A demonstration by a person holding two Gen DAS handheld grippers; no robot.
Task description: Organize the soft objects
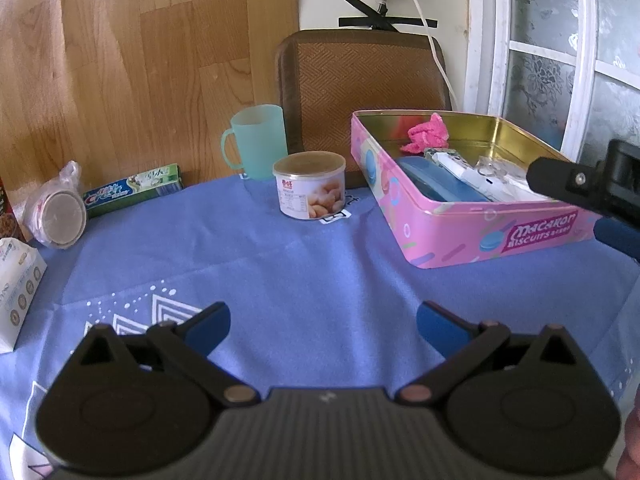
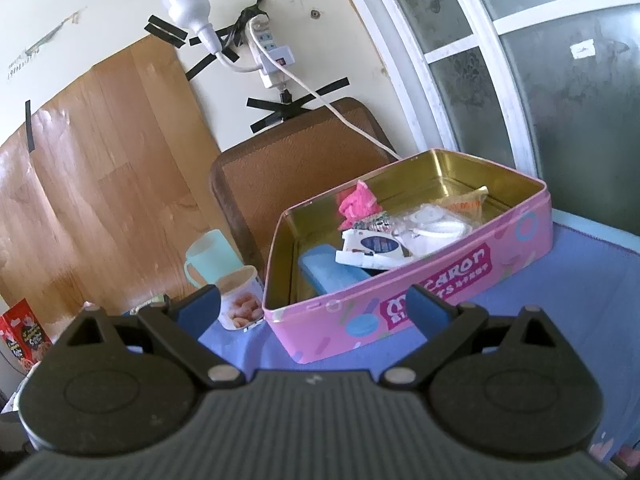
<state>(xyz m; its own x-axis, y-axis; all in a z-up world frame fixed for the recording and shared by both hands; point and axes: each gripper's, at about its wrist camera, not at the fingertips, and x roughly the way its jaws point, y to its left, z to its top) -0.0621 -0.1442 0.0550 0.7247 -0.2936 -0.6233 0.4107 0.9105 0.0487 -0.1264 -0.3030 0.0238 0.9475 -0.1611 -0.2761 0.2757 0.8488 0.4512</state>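
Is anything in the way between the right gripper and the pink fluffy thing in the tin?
Only the tin's pink wall stands between the right gripper and the fluffy cloth. The tin has no lid, so from above nothing visible blocks it.

I read "Macaron BISCUITS" in white on magenta label, front wall of pink rectangular metal tin (image 1: 472, 236), right of frame; same label half hidden in right wrist view (image 2: 440, 276). Green-and-blue toothpaste carton (image 1: 134, 190), left: print too blurred. Small round can (image 1: 309, 186), red box (image 2: 24, 344): unreadable.
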